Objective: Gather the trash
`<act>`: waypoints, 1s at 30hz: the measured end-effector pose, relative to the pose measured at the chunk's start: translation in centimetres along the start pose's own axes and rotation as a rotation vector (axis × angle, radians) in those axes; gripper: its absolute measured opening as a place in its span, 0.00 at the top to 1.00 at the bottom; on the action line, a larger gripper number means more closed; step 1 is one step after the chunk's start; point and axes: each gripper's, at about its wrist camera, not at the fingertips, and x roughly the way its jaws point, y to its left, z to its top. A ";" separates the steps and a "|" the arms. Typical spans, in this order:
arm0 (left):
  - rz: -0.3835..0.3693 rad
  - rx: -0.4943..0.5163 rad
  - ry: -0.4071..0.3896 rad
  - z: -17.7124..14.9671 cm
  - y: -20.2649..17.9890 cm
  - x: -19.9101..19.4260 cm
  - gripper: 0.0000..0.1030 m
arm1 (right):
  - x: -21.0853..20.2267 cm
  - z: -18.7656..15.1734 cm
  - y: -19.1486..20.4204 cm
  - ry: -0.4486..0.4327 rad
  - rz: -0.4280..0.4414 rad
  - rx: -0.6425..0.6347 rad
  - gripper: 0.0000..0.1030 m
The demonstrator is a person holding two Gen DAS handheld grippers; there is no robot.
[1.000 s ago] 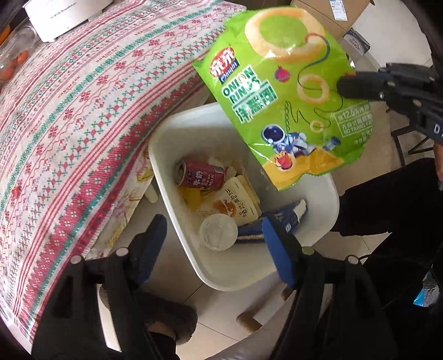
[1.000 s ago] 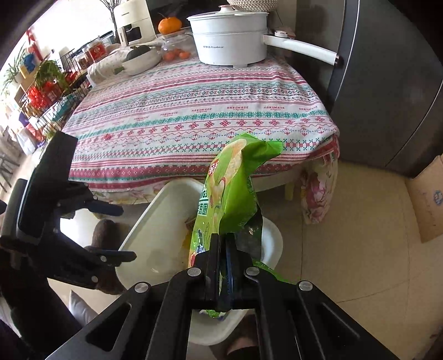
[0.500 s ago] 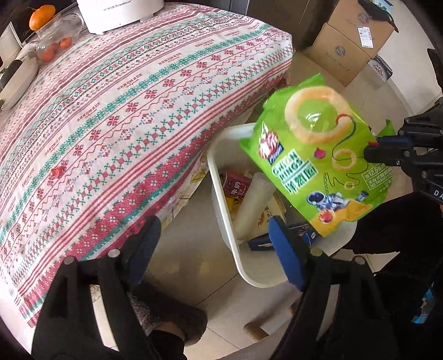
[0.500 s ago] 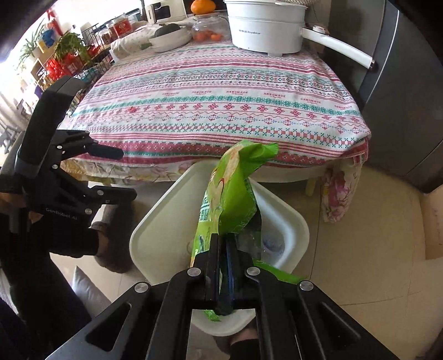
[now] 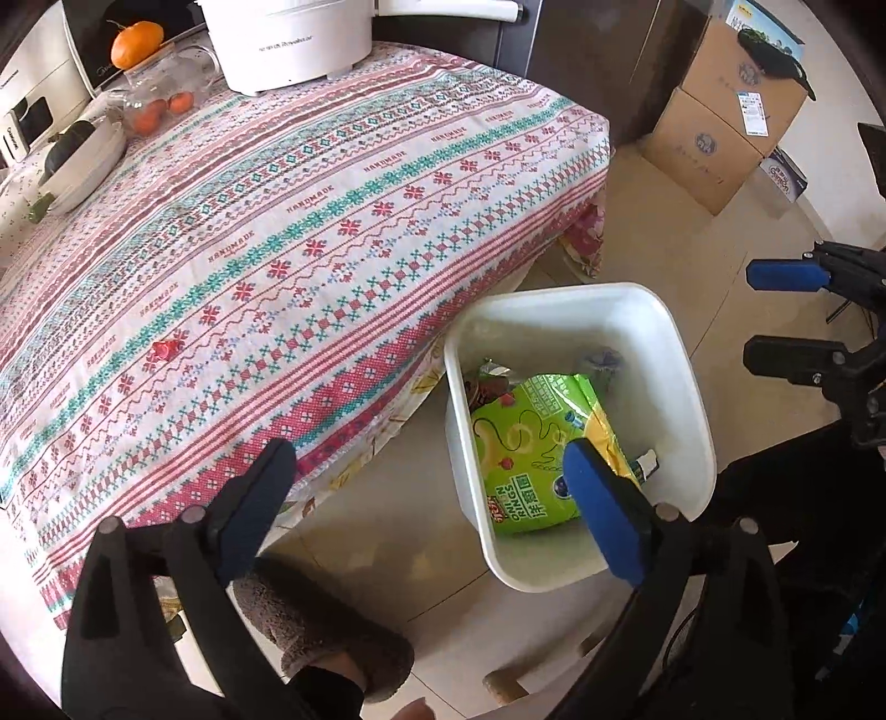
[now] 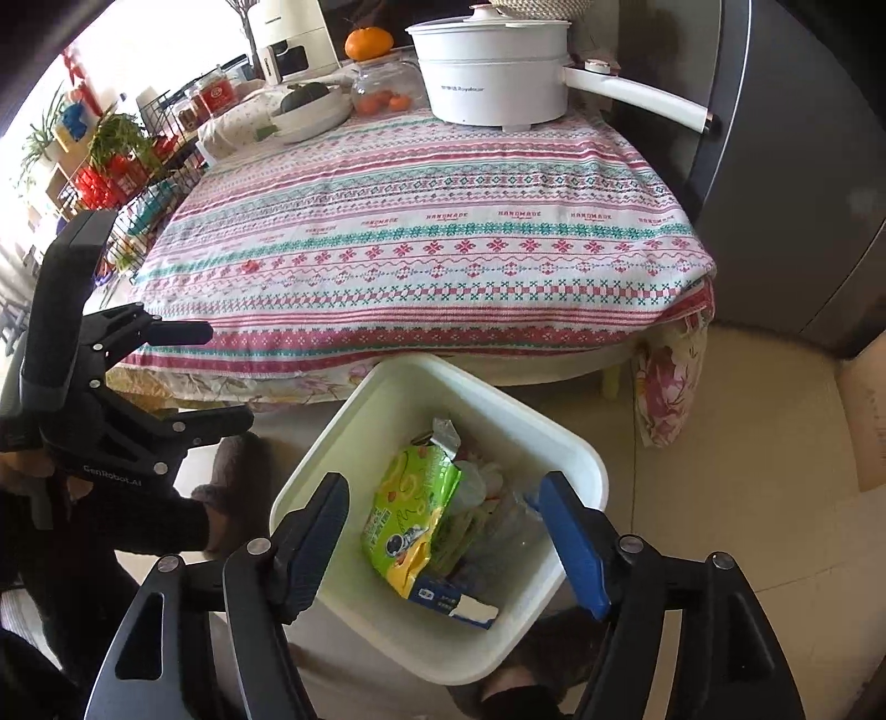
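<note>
The green onion-rings bag (image 5: 520,443) (image 6: 412,509) lies loose in the white bin (image 5: 681,410) (image 6: 354,421) on the floor, on top of other wrappers and a blue carton (image 6: 443,601). Straight above the bin, my right gripper (image 6: 443,482) (image 5: 775,315) has its jaws opening with nothing between them. My left gripper (image 5: 426,446) (image 6: 213,376) hangs beside the bin at the table's edge; its jaws are opening too, and they hold nothing. A small red scrap (image 5: 166,349) (image 6: 252,267) lies on the tablecloth.
The table (image 5: 332,221) has a patterned cloth and carries a white pot (image 6: 493,72), a glass teapot (image 5: 160,94), an orange (image 6: 368,41) and a bowl (image 6: 310,113). Cardboard boxes (image 5: 714,127) and a dark fridge (image 6: 786,166) stand at the right. A person's slippered foot (image 5: 326,637) is near the bin.
My right gripper has opened and the green bag has dropped from it into the bin. My left gripper has opened wider and pulled up and away, bringing more of the table into view.
</note>
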 end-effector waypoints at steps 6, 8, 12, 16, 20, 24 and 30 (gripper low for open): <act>0.038 -0.093 -0.056 -0.4 0.1 -2.0 0.01 | -1.1 -0.6 0.9 -0.065 -0.072 -0.004 0.22; 0.056 -0.119 -0.075 -0.7 -0.1 -2.6 0.01 | -1.7 -0.8 1.0 -0.094 -0.089 0.005 0.17; 0.110 -0.162 -0.104 -1.6 -0.6 -3.6 0.01 | -3.1 -1.4 1.3 -0.167 -0.128 0.033 0.10; 0.179 -0.195 -0.166 -2.5 -1.5 -4.9 0.01 | -4.3 -2.0 1.8 -0.235 -0.197 0.046 0.00; 0.216 -0.223 -0.230 -3.4 -2.2 -6.1 0.01 | -5.5 -2.8 2.5 -0.303 -0.290 0.058 0.00; 0.255 -0.236 -0.282 -3.8 -2.7 -7.2 0.01 | -6.5 -3.5 2.8 -0.352 -0.320 0.083 0.00; 0.278 -0.244 -0.346 -3.9 -3.3 -8.4 0.01 | -8.3 -3.9 3.4 -0.425 -0.347 0.087 0.00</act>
